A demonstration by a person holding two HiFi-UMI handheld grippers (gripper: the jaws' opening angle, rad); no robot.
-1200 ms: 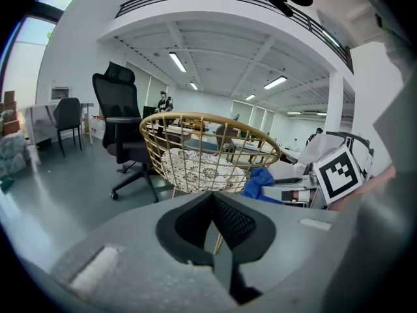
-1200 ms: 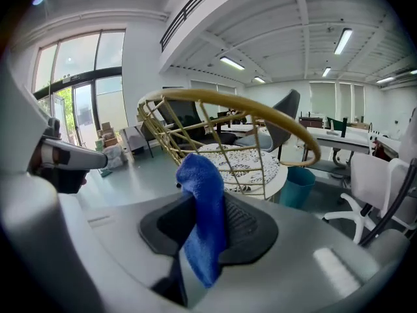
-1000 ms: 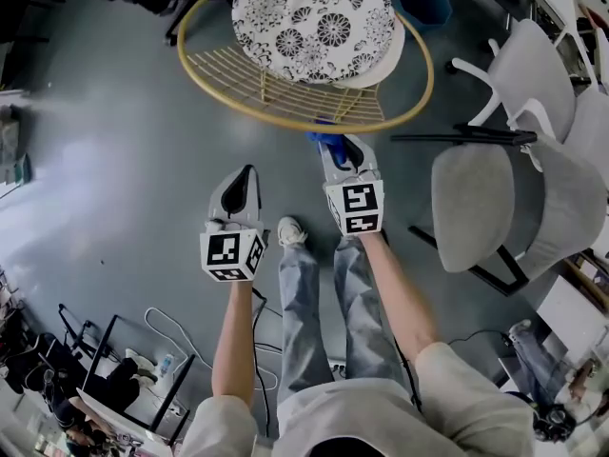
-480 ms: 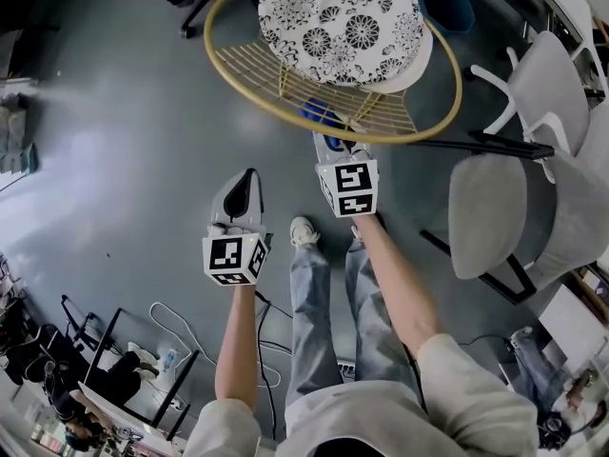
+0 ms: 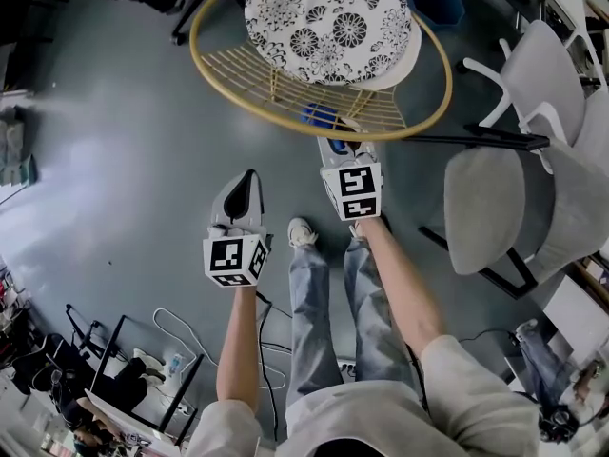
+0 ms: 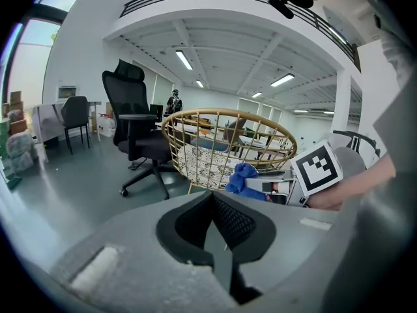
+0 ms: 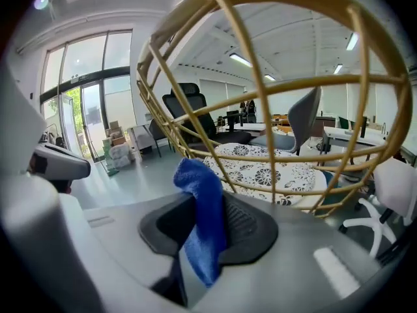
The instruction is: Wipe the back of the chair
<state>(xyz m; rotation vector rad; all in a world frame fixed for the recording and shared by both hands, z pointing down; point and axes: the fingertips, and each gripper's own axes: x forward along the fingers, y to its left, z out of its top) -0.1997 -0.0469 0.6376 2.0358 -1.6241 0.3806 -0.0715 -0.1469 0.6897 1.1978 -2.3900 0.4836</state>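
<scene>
Cloth (image 5: pixel 318 114) partly behind chair back (image 5: pixel 276 76).

You're gripping a soft, fuzzy blue cloth (image 7: pixel 203 214). The far chair (image 5: pixel 249 72) is showing glossy gold metal wire, its cushion (image 5: pixel 324 22) printed fabric, and the grey floor (image 5: pixel 114 160) is gleaming smooth.

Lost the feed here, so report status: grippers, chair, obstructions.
Left gripper shut, empty. Right gripper shut on blue cloth, at gold wire chair back. Nothing in the way.
</scene>
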